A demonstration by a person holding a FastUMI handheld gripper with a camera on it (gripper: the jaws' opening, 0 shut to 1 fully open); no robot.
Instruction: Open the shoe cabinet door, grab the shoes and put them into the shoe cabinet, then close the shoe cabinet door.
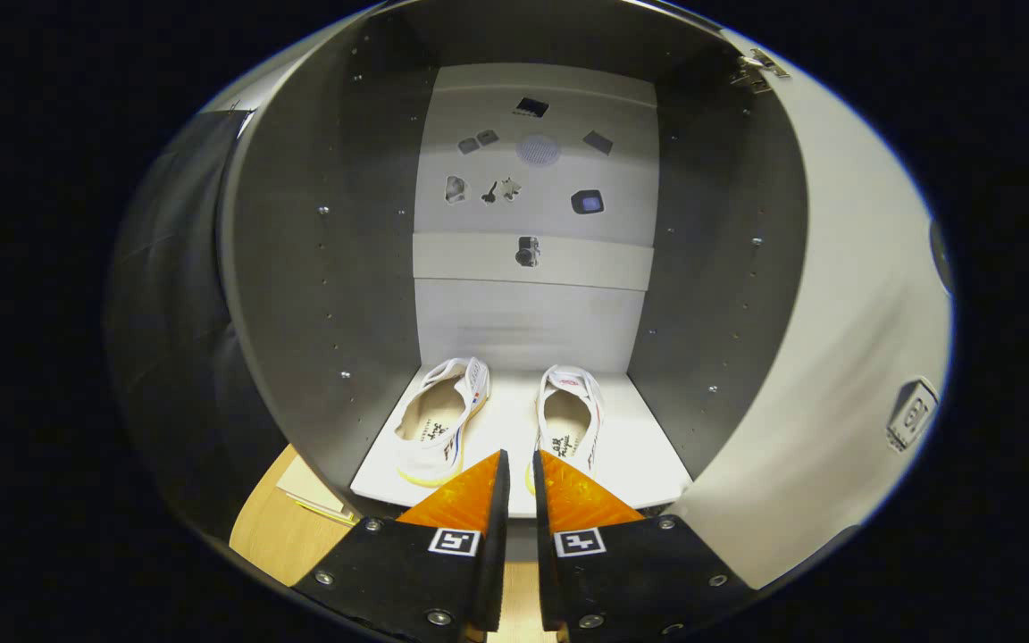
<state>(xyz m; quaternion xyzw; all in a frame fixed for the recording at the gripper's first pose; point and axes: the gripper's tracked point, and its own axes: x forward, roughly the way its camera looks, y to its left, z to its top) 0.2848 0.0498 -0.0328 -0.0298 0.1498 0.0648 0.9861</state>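
Note:
Two white canvas shoes stand side by side on the bottom shelf [631,464] of the open shoe cabinet, toes toward the back wall. The left shoe [441,420] and the right shoe [571,420] both lie just beyond my fingers. My gripper [520,464] hangs in front of the cabinet's opening, its fingers nearly together with only a thin gap and nothing between them. The cabinet door [845,375] is swung wide open on the right, with a hinge [757,70] at its top.
The cabinet's dark side walls [318,295] frame the opening. Small shapes are stuck on the pale back wall [532,179]. Light wooden floor [269,527] lies below the cabinet at the left, with a flat pale object [311,487] on it.

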